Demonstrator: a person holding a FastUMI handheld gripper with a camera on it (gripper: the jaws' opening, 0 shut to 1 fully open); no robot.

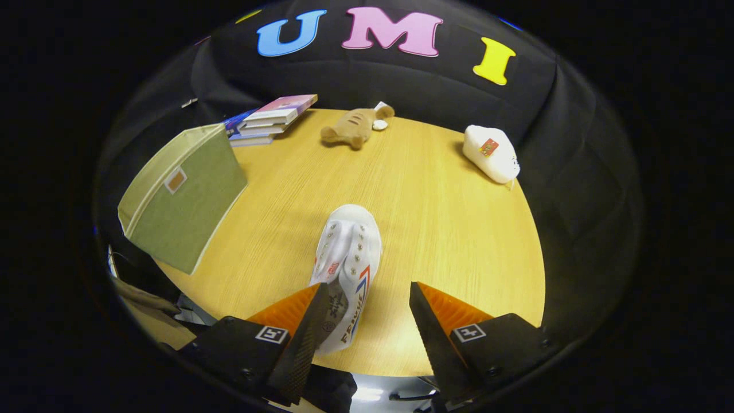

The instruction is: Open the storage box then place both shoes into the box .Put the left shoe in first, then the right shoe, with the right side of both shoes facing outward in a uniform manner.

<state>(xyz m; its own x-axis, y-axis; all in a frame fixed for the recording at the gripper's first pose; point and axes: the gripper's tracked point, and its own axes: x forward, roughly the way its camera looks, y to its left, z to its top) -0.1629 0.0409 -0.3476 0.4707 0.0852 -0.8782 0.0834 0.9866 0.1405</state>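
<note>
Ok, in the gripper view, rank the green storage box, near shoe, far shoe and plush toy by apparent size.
1. Green storage box, largest.
2. Near shoe, partly between the open claw fingers; nearness inflates it.
3. Far shoe and plush toy look alike, so unranked.

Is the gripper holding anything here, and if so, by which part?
Nothing is held. The gripper is open; the near white shoe lies on the table, its heel beside one of the fingers, not clamped.

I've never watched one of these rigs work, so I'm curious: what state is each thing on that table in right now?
Gripper: open, fingers either side of the near shoe's heel.
Near shoe: lying on the table, not gripped.
Far shoe: lying at the table's far side.
Box: closed, at the table's edge.
Books: stacked, shut.
Plush toy: lying down.
</note>
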